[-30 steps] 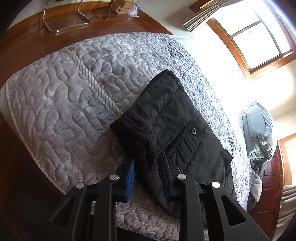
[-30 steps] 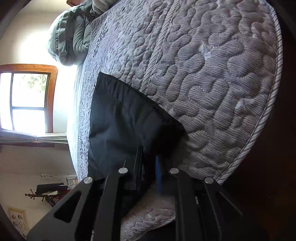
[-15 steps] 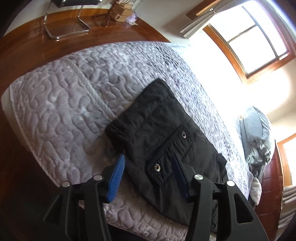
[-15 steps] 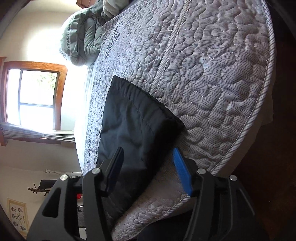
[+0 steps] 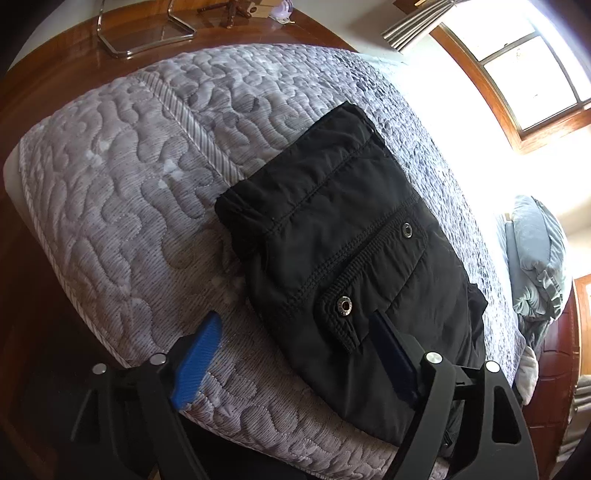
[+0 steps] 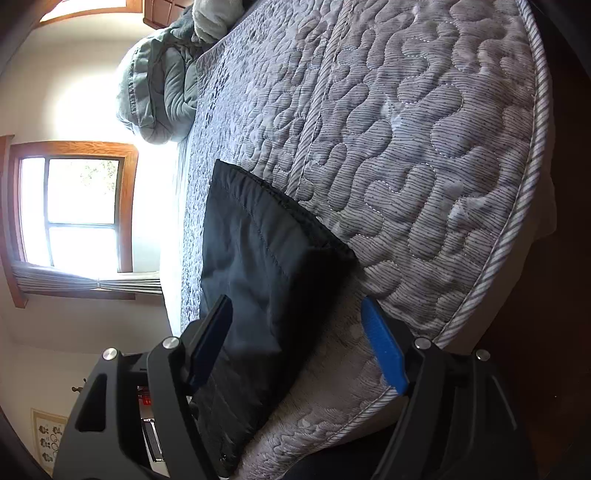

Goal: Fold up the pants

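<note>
Black pants [image 5: 351, 251] lie folded into a compact rectangle on the grey quilted mattress [image 5: 129, 206], a snap-button pocket flap facing up. My left gripper [image 5: 295, 332] hovers over their near edge, jaws opening, blue pads clear of the cloth. In the right wrist view the same pants [image 6: 258, 266] show their smooth plain side. My right gripper [image 6: 295, 321] straddles their near corner, jaws opening, and neither pad presses on the fabric.
The mattress edge [image 6: 517, 236] runs close to the pants, with dark wooden floor beyond. A grey-green duvet [image 6: 159, 85] is bunched at the far end of the bed. Windows [image 5: 528, 62] glare brightly. A chrome chair base [image 5: 144, 33] stands on the floor.
Both grippers were shut on the pants' near edge a second ago; both have since let go and spread wide. The pants now lie flat on the mattress.
</note>
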Demonstrator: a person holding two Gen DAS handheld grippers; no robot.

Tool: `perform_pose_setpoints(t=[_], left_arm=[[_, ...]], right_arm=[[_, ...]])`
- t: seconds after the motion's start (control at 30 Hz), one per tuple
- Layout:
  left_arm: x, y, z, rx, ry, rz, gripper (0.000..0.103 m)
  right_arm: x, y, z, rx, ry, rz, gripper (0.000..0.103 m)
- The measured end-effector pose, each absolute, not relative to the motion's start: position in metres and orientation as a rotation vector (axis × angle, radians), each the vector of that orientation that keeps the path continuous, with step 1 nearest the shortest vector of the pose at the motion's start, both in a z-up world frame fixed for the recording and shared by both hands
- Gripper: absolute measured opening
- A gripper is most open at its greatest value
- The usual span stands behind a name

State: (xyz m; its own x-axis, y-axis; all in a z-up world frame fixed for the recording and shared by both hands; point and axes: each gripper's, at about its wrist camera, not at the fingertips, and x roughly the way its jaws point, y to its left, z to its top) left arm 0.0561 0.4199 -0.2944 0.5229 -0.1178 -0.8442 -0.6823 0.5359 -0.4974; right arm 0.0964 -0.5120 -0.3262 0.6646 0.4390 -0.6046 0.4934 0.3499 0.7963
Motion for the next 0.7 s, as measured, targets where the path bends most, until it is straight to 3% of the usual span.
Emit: perform_pose_setpoints(t=[0.7], left_arm=[[0.091,0.409,-0.311,-0.997,1.014,0.403,0.094]], right_arm=[[0.128,-0.506,-0.34,1.252,0.847,0.054,0.076]])
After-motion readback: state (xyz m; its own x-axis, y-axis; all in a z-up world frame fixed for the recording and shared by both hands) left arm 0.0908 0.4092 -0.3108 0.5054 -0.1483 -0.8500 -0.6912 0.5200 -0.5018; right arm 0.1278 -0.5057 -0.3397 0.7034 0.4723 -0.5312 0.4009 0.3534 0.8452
